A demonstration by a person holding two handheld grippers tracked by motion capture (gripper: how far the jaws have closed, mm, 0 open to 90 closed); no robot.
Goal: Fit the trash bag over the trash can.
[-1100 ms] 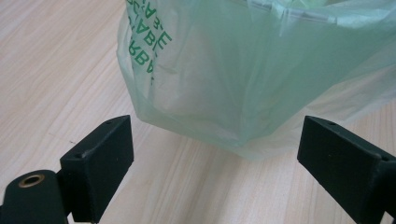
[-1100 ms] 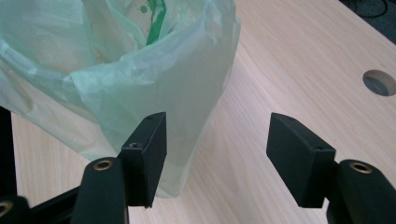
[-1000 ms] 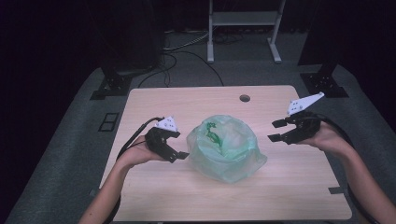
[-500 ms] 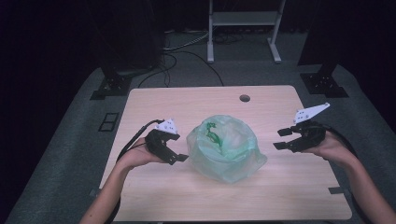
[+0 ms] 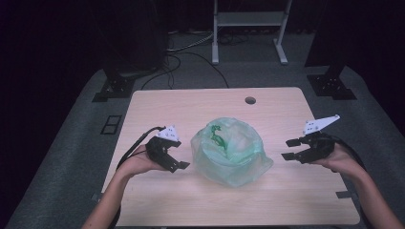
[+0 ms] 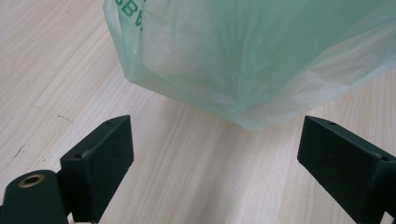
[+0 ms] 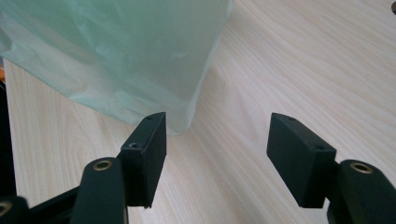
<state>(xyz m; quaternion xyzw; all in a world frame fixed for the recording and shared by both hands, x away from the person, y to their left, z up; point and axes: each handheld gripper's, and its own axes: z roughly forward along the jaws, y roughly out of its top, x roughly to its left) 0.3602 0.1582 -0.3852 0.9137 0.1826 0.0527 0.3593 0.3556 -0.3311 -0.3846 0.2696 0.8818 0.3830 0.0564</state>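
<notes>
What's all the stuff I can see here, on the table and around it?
plastic bag: one, pale translucent green with dark green print, puffed up at the middle of the table
table: one, light wood, with a small round hole near its far edge
metal stand: one, grey, on the floor beyond the table
dark stand bases: two, black, on the grey floor at the table's far corners
cables: several, black, on the floor behind the table
left gripper: one, black, jaws open, left of the bag
right gripper: one, black, jaws open, right of the bag
</notes>
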